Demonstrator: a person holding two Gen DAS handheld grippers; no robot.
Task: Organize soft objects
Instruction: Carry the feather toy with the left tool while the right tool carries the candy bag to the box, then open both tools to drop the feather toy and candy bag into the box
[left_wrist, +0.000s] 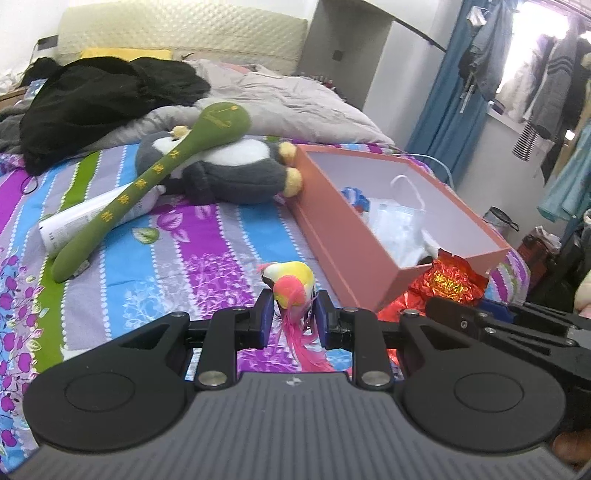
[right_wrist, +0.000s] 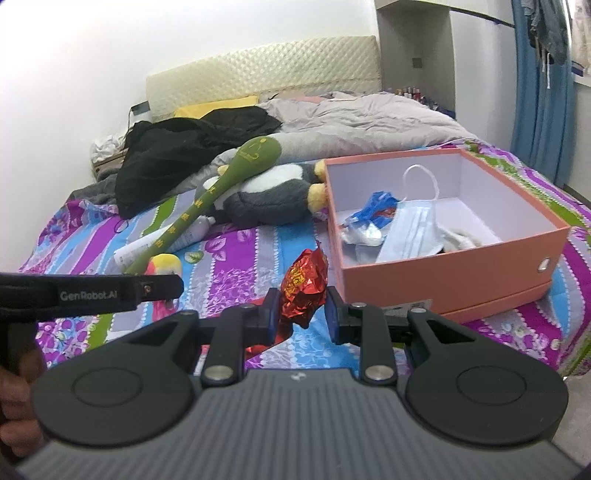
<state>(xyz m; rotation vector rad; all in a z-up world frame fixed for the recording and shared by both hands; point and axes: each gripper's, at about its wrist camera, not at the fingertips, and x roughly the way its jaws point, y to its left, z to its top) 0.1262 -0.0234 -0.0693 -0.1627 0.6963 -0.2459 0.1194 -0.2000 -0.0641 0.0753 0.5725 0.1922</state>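
We are clenching a bird toy (left_wrist: 291, 286) in the left gripper (left_wrist: 291, 314) and a red foil ball (right_wrist: 304, 286) in the right gripper (right_wrist: 300, 312); the box (right_wrist: 443, 273) is lying ahead-right, nearer our right hand.

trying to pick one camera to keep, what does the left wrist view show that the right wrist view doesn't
Only the left wrist view: the feathered pink-and-yellow toy bird clamped in the left hand-held gripper, and clothes hanging by the window.
Only the right wrist view: the crinkled red foil packet pinched in the right hand-held gripper, and the box's outer front wall with its round hole.
Both: the orange cardboard box, grey plush penguin and long green plush stick.
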